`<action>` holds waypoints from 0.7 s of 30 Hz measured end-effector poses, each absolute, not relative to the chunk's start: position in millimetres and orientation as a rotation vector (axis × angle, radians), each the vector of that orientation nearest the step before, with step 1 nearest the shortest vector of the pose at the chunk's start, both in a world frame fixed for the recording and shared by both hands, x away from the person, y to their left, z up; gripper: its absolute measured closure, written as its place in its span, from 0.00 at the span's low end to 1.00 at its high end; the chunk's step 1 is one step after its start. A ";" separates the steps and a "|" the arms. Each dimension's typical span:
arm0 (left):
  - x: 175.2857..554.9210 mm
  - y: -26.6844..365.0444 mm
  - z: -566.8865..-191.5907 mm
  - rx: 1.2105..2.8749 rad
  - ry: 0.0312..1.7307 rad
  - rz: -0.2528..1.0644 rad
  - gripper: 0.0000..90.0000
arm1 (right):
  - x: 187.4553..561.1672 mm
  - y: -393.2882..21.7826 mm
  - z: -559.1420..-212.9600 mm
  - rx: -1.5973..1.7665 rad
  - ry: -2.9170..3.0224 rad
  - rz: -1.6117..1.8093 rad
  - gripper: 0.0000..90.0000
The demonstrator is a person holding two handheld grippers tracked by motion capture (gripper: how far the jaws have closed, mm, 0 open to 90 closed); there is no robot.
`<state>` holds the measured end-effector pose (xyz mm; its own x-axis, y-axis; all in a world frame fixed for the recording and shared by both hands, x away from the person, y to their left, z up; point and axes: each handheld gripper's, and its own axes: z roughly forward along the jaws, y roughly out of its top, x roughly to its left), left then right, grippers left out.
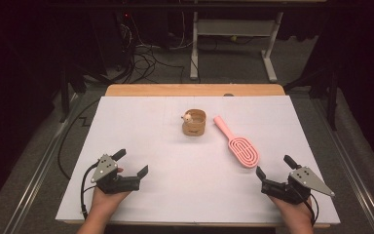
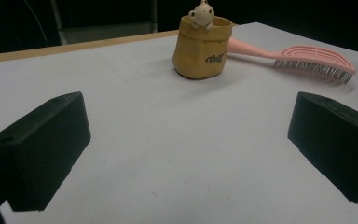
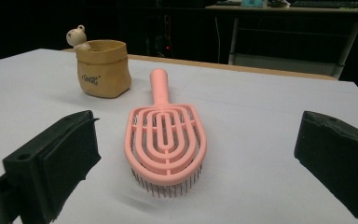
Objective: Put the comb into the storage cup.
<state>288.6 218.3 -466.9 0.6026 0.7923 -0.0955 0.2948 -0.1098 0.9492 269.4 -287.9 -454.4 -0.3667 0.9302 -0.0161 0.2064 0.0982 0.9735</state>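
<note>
My left tool (image 1: 129, 164) and right tool (image 1: 274, 170) rest low at the near edge of the white table (image 1: 141, 131), both spread wide and holding nothing. The pink hairbrush (image 1: 238, 144) lies bristles-down just ahead of my right tool, beside a small tan pouch (image 1: 194, 123) with a bear figure (image 1: 188, 117) on its rim.

Pink vented hairbrush (image 1: 237, 143) lies flat on the white desk (image 1: 151, 146), bristles down, handle pointing toward the far edge. Tan pouch-shaped holder (image 1: 194, 122) stands upright just left of the handle, apart from it, a small bear figure (image 1: 187, 117) on its rim.
</note>
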 end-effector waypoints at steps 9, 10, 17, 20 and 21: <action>287.6 217.7 -466.8 1.683 0.894 0.537 0.00 | 268.3 -286.6 -452.2 1.112 1.668 1.332 0.00; 287.6 217.7 -466.8 1.683 0.894 0.537 0.00 | 267.9 -286.2 -451.7 1.115 1.668 1.331 0.00; 287.7 216.4 -466.6 1.680 0.890 0.532 0.00 | 267.2 -285.2 -448.2 1.107 1.685 1.331 0.00; 287.6 215.6 -466.4 1.686 0.883 0.533 0.00 | 267.6 -283.2 -446.4 1.095 1.711 1.318 0.00; 287.6 215.2 -466.4 1.686 0.882 0.534 0.00 | 268.0 -282.5 -445.7 1.094 1.722 1.312 0.00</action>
